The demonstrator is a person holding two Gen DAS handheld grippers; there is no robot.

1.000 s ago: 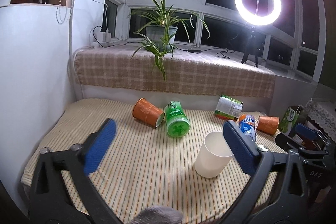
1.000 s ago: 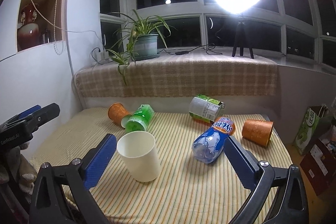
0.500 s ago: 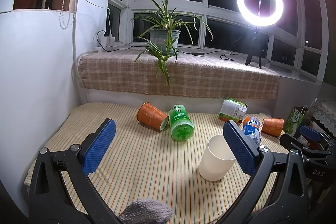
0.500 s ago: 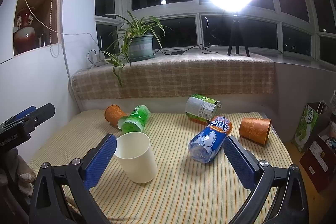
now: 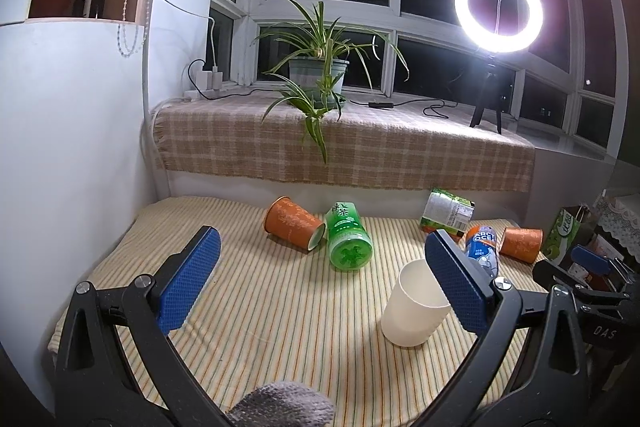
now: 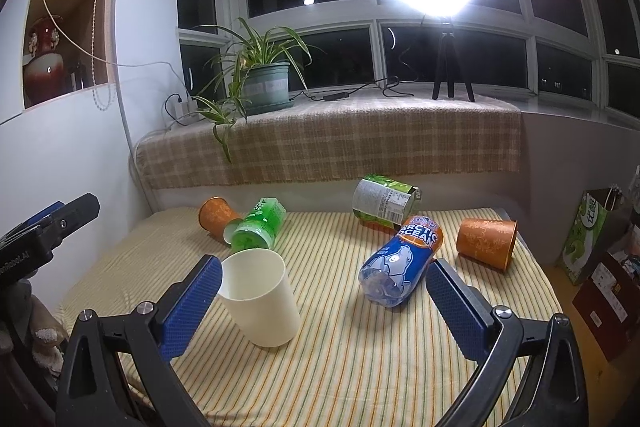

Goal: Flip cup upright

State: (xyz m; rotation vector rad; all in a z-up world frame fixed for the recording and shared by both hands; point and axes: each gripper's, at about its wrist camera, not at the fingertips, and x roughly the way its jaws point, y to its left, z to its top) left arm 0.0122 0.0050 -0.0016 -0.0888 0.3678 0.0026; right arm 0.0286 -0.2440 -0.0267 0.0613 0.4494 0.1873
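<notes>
A striped cloth [image 5: 260, 315] [image 6: 360, 359] covered the low platform that carried everything, and behind its far edge a checked blanket [image 5: 360, 151] draped the window ledge. On that ledge a potted spider plant [image 5: 318, 79] stood toward the left end and a lit ring light [image 5: 498, 9] on a small tripod toward the right end.

The left gripper [image 5: 320, 287] hung above the platform's near edge with its blue pads spread wide and nothing between them. The right gripper [image 6: 324, 303] did likewise, its jaws wide apart and empty.

The white cup [image 5: 414, 301] [image 6: 260, 297] stood upright, mouth up, on the cloth near the middle of the near half; in the right wrist view it sat just beside that gripper's left pad [image 6: 192, 307], though whether they touched could not be told.

A green bottle [image 5: 348, 239] lay on its side toward the far left, touching an orange paper cup [image 5: 292, 227] that also lay tipped over. A blue Arctic Ocean bottle [image 6: 400, 263] lay toward the right, with a green-labelled can [image 6: 384, 201] on its side near the far edge behind it. A second orange cup [image 6: 486, 241] lay on its side near the far right corner.
</notes>
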